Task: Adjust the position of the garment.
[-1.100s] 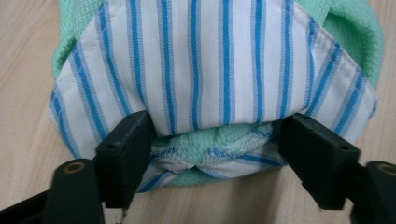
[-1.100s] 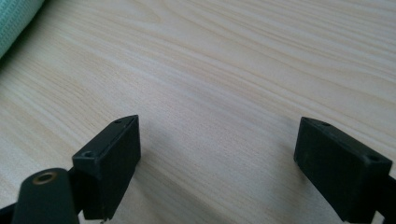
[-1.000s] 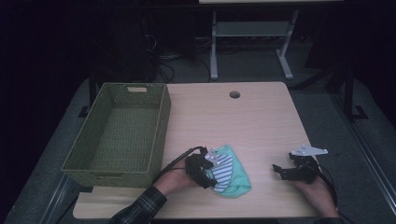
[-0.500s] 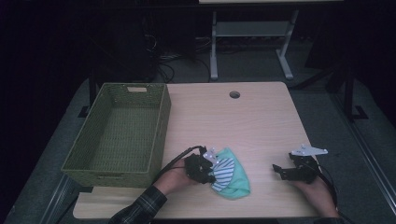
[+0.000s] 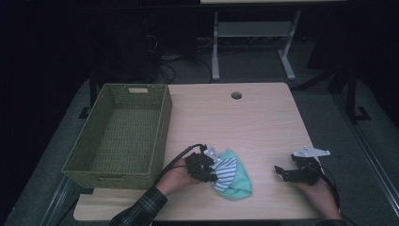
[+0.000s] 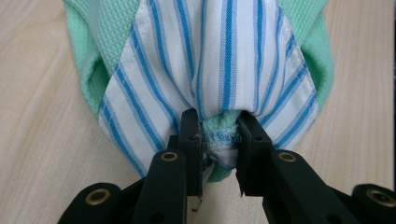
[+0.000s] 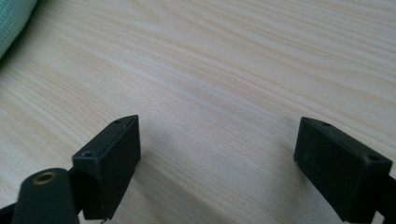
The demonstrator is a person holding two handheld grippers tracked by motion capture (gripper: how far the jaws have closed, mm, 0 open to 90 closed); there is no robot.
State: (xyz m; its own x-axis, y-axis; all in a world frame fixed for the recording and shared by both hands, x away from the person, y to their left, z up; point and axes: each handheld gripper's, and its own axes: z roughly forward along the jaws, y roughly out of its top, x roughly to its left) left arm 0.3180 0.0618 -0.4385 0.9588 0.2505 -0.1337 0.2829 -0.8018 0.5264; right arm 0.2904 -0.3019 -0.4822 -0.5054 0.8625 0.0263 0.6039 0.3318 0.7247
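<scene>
A small bundle of cloth (image 5: 231, 175), mint green knit with a blue-and-white striped piece on top, lies near the table's front edge. My left gripper (image 5: 210, 170) sits at its left side. In the left gripper view the striped cloth (image 6: 219, 70) bunches between the jaws, and my left gripper (image 6: 219, 135) has just been closing and is shut on a fold of it. My right gripper (image 5: 283, 172) rests on the table to the right, apart from the cloth, jaws wide open. In the right gripper view my right gripper (image 7: 217, 149) has bare wood between its jaws.
A green woven basket (image 5: 160, 127) stands at the table's left side, with nothing in it. The wooden table (image 5: 235, 122) has a round cable hole (image 5: 236, 95) near its far edge. A corner of the green cloth (image 7: 11, 21) shows at the upper left of the right gripper view.
The left gripper's jaws have closed on the left edge of the cloth bundle, which bunched slightly. Both hands stayed where they were.
</scene>
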